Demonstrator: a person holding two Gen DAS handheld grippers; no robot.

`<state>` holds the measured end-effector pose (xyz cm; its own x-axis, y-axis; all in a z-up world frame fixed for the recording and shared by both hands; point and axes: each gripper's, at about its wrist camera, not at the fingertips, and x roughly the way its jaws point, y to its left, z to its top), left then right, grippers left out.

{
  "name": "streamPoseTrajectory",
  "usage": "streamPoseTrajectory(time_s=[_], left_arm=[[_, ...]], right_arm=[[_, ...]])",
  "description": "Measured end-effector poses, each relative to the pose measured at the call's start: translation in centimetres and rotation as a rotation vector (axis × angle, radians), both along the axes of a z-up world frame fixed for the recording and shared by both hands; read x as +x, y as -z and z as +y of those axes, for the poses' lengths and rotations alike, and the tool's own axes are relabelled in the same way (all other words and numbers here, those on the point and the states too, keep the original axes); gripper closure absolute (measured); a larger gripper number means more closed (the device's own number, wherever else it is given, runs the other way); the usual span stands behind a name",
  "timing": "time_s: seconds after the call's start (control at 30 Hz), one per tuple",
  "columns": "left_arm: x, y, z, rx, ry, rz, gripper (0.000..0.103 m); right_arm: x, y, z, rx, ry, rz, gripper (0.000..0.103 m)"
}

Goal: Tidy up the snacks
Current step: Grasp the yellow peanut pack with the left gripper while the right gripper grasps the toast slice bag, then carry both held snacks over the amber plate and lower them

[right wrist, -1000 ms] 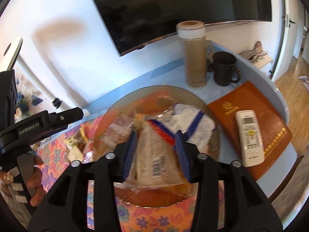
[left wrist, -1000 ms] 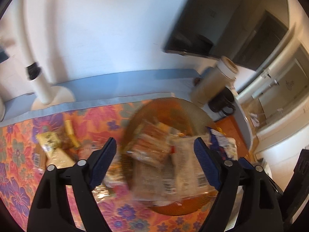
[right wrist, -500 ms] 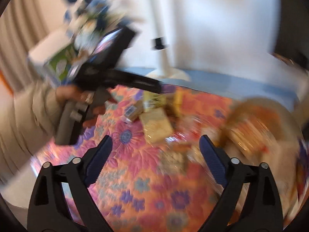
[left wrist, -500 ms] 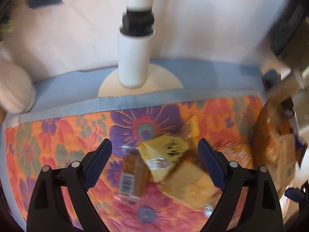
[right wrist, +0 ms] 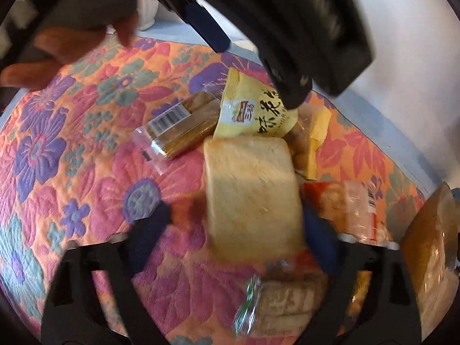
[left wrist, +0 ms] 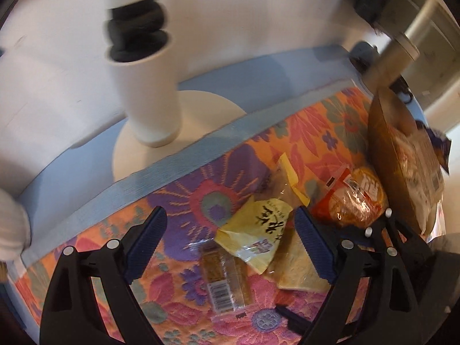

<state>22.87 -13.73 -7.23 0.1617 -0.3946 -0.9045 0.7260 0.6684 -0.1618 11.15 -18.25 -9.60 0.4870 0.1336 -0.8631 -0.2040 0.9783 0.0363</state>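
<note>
Several wrapped snacks lie on a floral cloth. In the left wrist view my left gripper [left wrist: 230, 241] is open above a yellow packet [left wrist: 258, 230] and a clear-wrapped brown bar [left wrist: 225, 281], with a pale bread slice [left wrist: 296, 270] by its right finger. A red-wrapped bun [left wrist: 353, 198] lies beside the amber plate [left wrist: 385, 149] of snacks at right. In the right wrist view my right gripper [right wrist: 235, 241] is open around the bread slice [right wrist: 250, 198]. The yellow packet [right wrist: 253, 112] and brown bar [right wrist: 178, 129] lie beyond it.
A white lamp post on a round base [left wrist: 149, 109] stands on the blue table edge behind the cloth. A tall beige canister [left wrist: 391, 60] stands at the far right. The left gripper's body and the hand [right wrist: 72, 40] fill the top of the right wrist view.
Both grippers swung left from the plate to the loose snacks on the cloth. The right gripper let go of the packet it held over the plate, opened, and came down around the bread slice.
</note>
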Motion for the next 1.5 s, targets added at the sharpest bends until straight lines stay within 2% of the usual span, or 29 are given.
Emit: streamPoseTrajectory(time_s=[0.13, 0.2, 0.23, 0.27, 0.3, 0.33, 0.43, 0.53, 0.6, 0.63, 0.67, 0.73, 0.83, 0.97, 1.03, 1.13, 1.23, 1.3, 1.5], left_arm=[[-1.4, 1.1, -2.2, 0.031, 0.083, -0.061, 0.017], [-2.2, 1.8, -3.0, 0.057, 0.128, -0.092, 0.031], [-2.6, 2.1, -3.3, 0.064, 0.145, -0.113, 0.033], [-3.4, 2.1, -3.6, 0.055, 0.158, -0.153, 0.041], [-3.8, 1.9, -3.7, 0.056, 0.153, -0.175, 0.050], [-4.2, 1.7, -3.6, 0.055, 0.127, -0.204, 0.054], [-4.8, 1.2, -2.9, 0.025, 0.089, -0.202, 0.060], [-4.9, 1.0, -1.7, -0.020, 0.034, -0.157, 0.064], [-5.0, 0.3, -0.6, -0.088, -0.018, -0.095, 0.076], [-5.4, -0.4, -0.1, -0.123, -0.048, -0.079, 0.077], [-5.7, -1.1, 0.4, -0.146, -0.068, -0.083, 0.084], [-6.6, -2.1, 0.9, -0.181, -0.100, -0.091, 0.085], [-7.7, -2.9, 1.6, -0.191, -0.136, -0.111, 0.086], [-9.0, -3.9, 2.1, -0.228, -0.174, -0.093, 0.086], [-9.5, -4.7, 2.1, -0.265, -0.184, -0.086, 0.086], [-10.5, -7.2, 2.1, -0.344, -0.201, -0.106, 0.086], [-11.5, -10.4, 1.1, -0.440, -0.166, -0.125, 0.086], [-12.6, -12.2, -0.2, -0.474, -0.124, -0.144, 0.086], [-14.6, -14.5, -4.6, -0.553, -0.045, -0.145, 0.086]], right_arm=[[-2.1, 0.0, -1.4, 0.090, 0.065, 0.022, 0.046], [-3.2, -0.3, -2.2, 0.157, 0.093, 0.046, 0.046], [-3.6, -0.4, -2.7, 0.203, 0.105, 0.062, 0.046], [-4.2, -0.5, -3.2, 0.254, 0.120, 0.080, 0.046], [-4.8, -0.5, -3.7, 0.291, 0.134, 0.092, 0.046], [-5.3, -0.6, -3.9, 0.311, 0.143, 0.099, 0.046], [-6.8, -0.6, -4.8, 0.369, 0.166, 0.115, 0.046], [-7.3, -1.0, -6.1, 0.432, 0.182, 0.115, 0.046], [-7.9, -1.7, -7.1, 0.459, 0.188, 0.094, 0.046], [-8.2, -2.2, -7.7, 0.473, 0.192, 0.076, 0.046], [-8.9, -2.9, -8.4, 0.491, 0.197, 0.049, 0.046], [-9.8, -4.3, -9.8, 0.495, 0.209, -0.002, 0.046], [-10.9, -5.5, -11.3, 0.526, 0.221, -0.032, 0.046], [-12.2, -6.9, -12.9, 0.532, 0.240, -0.073, 0.046], [-12.2, -8.1, -11.5, 0.539, 0.256, -0.094, 0.046], [-13.2, -9.4, -13.6, 0.561, 0.299, -0.141, 0.046], [-13.8, -10.6, -15.8, 0.540, 0.341, -0.192, 0.046], [-14.4, -11.1, -17.4, 0.512, 0.382, -0.219, 0.046], [-15.6, -11.8, -22.6, 0.440, 0.527, -0.266, 0.046]])
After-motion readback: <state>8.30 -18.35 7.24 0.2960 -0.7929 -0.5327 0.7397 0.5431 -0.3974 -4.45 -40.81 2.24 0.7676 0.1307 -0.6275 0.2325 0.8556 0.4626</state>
